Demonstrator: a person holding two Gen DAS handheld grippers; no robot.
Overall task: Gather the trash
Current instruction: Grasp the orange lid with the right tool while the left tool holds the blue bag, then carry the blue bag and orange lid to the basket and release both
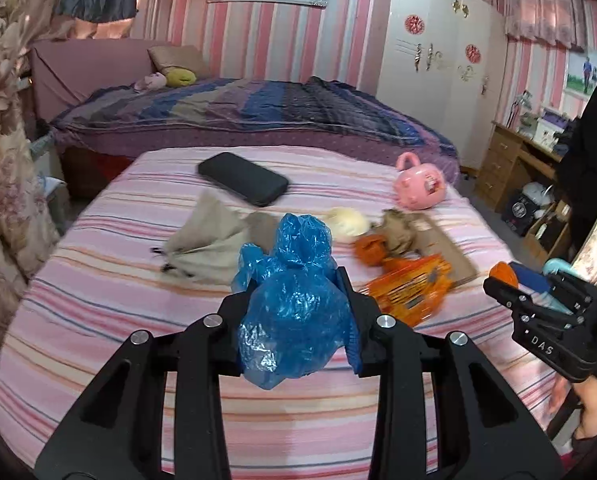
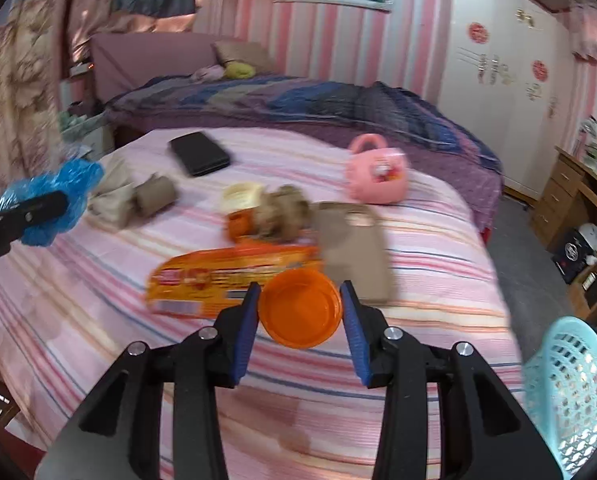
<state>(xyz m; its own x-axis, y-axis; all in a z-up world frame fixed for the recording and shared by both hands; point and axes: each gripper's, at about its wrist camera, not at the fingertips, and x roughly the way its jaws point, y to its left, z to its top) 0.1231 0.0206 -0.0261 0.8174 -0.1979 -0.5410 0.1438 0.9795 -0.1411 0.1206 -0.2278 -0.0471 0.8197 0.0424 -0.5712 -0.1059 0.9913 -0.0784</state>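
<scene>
Both wrist cameras look forward and down along their jaws, close above the striped bed (image 1: 98, 312). Each faces the wardrobe (image 2: 498, 80) wall, sharing the black phone (image 1: 242, 178) and pink toy (image 2: 376, 174).

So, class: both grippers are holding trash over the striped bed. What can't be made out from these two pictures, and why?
- Print on the orange wrapper: motion-blurred in both views.
- Inside of the blue plastic bag in the left gripper: crumpled plastic hides it.
- Turquoise basket: cut off by the right wrist view's edge.
- Underside of the orange lid in the right gripper: faces away.
</scene>
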